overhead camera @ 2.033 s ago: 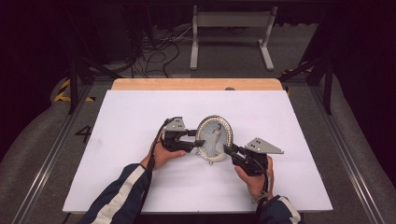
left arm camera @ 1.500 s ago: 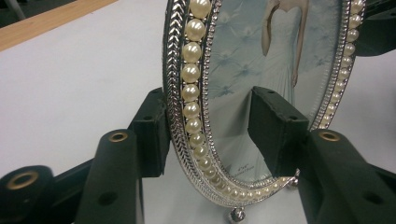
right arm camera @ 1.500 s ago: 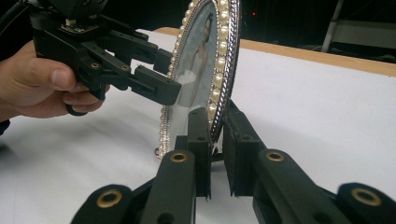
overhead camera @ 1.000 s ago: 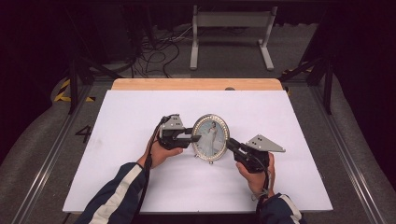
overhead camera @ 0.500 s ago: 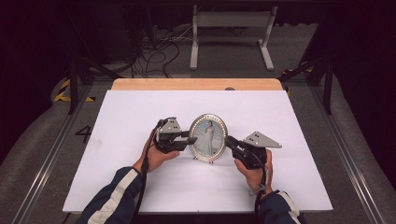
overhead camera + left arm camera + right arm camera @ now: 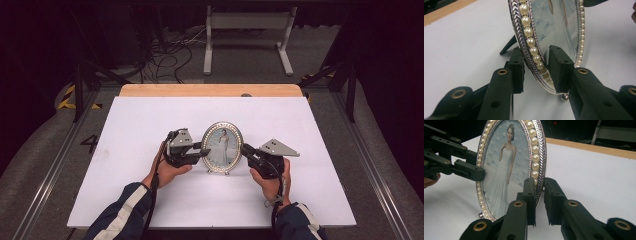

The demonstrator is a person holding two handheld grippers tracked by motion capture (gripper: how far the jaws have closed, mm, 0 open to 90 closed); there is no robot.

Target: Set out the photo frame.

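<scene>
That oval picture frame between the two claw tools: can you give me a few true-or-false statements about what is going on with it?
1. The oval frame stands upright on the white table. True.
2. The left gripper holds the frame by its top. False: its jaws straddle the lower left rim.
3. The right gripper has the frame's right rim between its jaws. True.
4. The rim is set with red stones. False: it carries a row of pearls.
5. The photo shows a person in a white dress. True.
</scene>
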